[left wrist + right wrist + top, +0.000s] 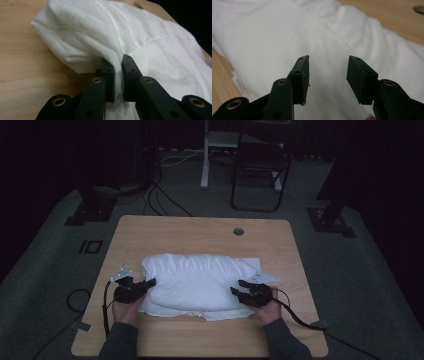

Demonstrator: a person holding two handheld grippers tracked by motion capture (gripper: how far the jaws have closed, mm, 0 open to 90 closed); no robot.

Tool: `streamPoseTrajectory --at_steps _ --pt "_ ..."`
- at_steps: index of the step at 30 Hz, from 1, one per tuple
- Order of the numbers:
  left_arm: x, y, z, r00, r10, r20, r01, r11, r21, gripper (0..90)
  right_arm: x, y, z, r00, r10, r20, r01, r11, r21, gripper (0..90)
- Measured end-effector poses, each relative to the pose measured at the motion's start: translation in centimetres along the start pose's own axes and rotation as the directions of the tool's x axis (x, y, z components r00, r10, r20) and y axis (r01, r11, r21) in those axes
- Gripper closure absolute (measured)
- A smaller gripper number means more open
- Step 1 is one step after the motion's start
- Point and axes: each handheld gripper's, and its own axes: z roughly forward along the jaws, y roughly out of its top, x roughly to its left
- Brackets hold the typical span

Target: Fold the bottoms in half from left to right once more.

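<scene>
L claw (118, 75) clenched on a pinched fold of the white cloth (140, 42) at its L edge. R claw (328, 75) released, jaws spread just above the cloth's R side. Cloth lies bunched mid-worktop (200, 340); round hole (238, 231) near far edge. Folding chair (260, 165) on floor beyond.
</scene>
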Motion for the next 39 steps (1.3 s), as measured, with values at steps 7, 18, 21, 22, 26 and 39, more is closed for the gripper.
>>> streamPoseTrajectory --at_steps 7,18,21,22,26,39 --pt "-1.0 1.7 -0.8 0.9993 0.028 0.025 -0.027 0.9989 -0.038 82.6 2.6 2.5 4.1 0.9977 -0.051 -0.044 0.052 0.9986 0.012 50.4" --pt "-4.9 5.6 -1.2 0.9848 0.143 0.099 -0.131 0.9846 -0.116 83.7 4.0 0.8 8.7 0.9964 -0.08 -0.03 0.082 0.991 0.105 54.0" --pt "-5.7 6.1 -0.9 0.9817 0.164 0.098 -0.152 0.9814 -0.117 83.7 3.8 1.1 8.4 0.9972 -0.063 -0.041 0.067 0.9903 0.121 53.4" --pt "-5.8 6.2 -0.8 0.9811 0.165 0.1 -0.153 0.9809 -0.12 83.7 3.7 1.4 8.1 0.9969 -0.057 -0.054 0.064 0.9892 0.132 51.5" --pt "-5.7 6.4 -0.8 0.9822 0.159 0.1 -0.147 0.9819 -0.12 83.7 3.0 3.2 5.6 0.9945 -0.096 -0.043 0.1 0.9893 0.106 59.3" --pt "-6.5 7.1 0.1 0.9776 0.182 0.105 -0.17 0.9788 -0.114 83.8 1.5 5.1 11.8 0.9932 -0.107 0.045 0.097 0.9789 0.179 63.9"
